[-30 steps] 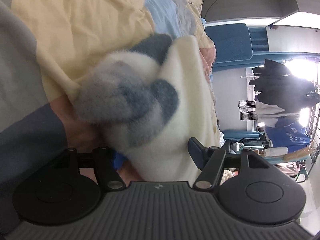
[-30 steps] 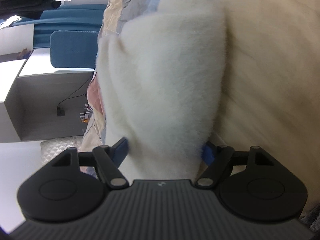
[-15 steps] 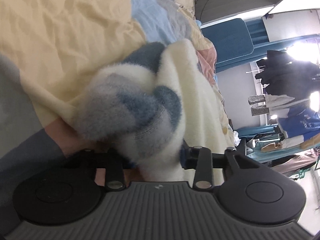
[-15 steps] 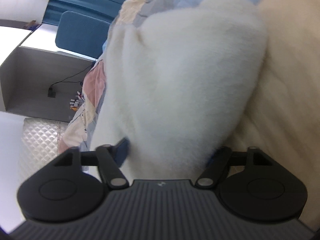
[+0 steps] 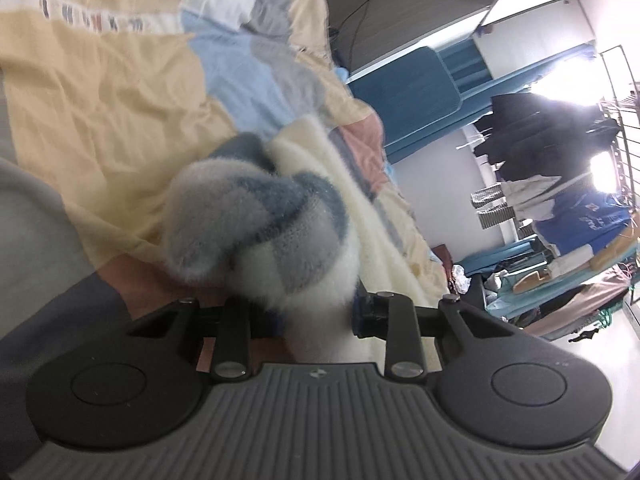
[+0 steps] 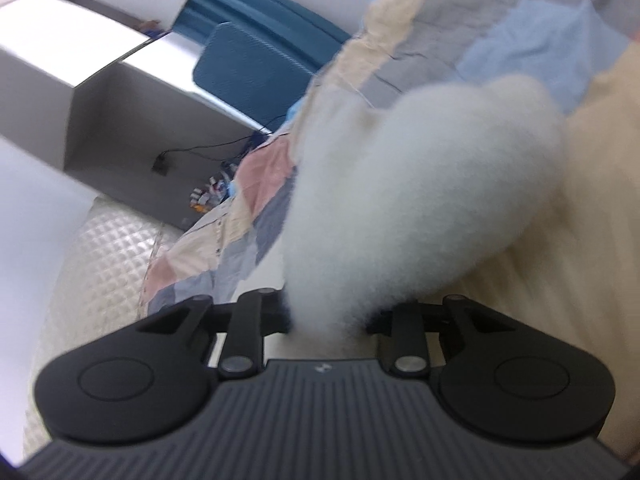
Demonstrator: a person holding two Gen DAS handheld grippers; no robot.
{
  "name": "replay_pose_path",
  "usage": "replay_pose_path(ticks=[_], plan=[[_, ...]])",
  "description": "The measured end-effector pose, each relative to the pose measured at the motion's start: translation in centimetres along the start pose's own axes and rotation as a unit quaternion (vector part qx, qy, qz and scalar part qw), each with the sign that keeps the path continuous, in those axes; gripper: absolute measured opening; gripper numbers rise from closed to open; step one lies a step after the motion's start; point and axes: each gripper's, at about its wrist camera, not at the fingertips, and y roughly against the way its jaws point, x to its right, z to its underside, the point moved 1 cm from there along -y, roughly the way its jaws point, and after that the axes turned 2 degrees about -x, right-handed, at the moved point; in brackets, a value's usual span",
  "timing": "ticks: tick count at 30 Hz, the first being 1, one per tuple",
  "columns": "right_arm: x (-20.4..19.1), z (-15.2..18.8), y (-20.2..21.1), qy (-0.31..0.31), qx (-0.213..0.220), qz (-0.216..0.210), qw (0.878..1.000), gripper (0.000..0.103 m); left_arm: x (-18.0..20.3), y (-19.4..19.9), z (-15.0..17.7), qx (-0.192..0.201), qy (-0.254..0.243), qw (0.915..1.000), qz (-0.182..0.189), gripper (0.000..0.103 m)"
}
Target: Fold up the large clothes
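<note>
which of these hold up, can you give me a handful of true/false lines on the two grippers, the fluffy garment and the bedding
1. The left gripper is clamped on a bunched part of the fuzzy sweater that has grey-blue patches. True; its jaws have just been closing on it.
2. The right gripper is open with nothing between its fingers. False: it is shut on plain cream fleece, having just closed.
3. The garment lies over a patchwork quilt of yellow, blue, grey and pink. True.
4. The bedding is plain white. False: it is multicoloured patches.
5. A blue chair stands beyond the bed. True.
</note>
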Motion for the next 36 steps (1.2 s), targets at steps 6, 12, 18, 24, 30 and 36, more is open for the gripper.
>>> replay_pose_path(ticks=[6,12,18,24,30,36], plan=[[-1.9,0.3,3.3,0.051,-0.030,-0.008,0.998,0.030,2.9,5.2,1.3,0.016,-0.052,0.9984,-0.013,0.033],[-2.9,2.0,6.6,0.085,-0.050,-0.015,0.995,0.030,2.5,10.0,3.3,0.028,-0.055,0.9981,-0.004,0.034],[-3.3,2.3,6.6,0.108,-0.057,-0.014,0.992,0.031,1.1,10.1,3.0,0.016,-0.019,0.9996,0.010,0.035],[-4.4,1.0,5.8,0.113,-0.065,-0.028,0.991,0.037,2.6,9.1,1.4,0.014,-0.026,0.9993,0.023,0.048],[-5.2,-1.4,3.3,0.103,-0.081,-0.029,0.991,0.038,4.4,6.5,-1.6,0.002,-0.049,0.9983,0.031,0.049],[-6.5,-3.4,0.7,0.095,-0.096,-0.019,0.991,0.040,6.1,3.2,-4.7,0.000,-0.058,0.9978,0.032,0.049]])
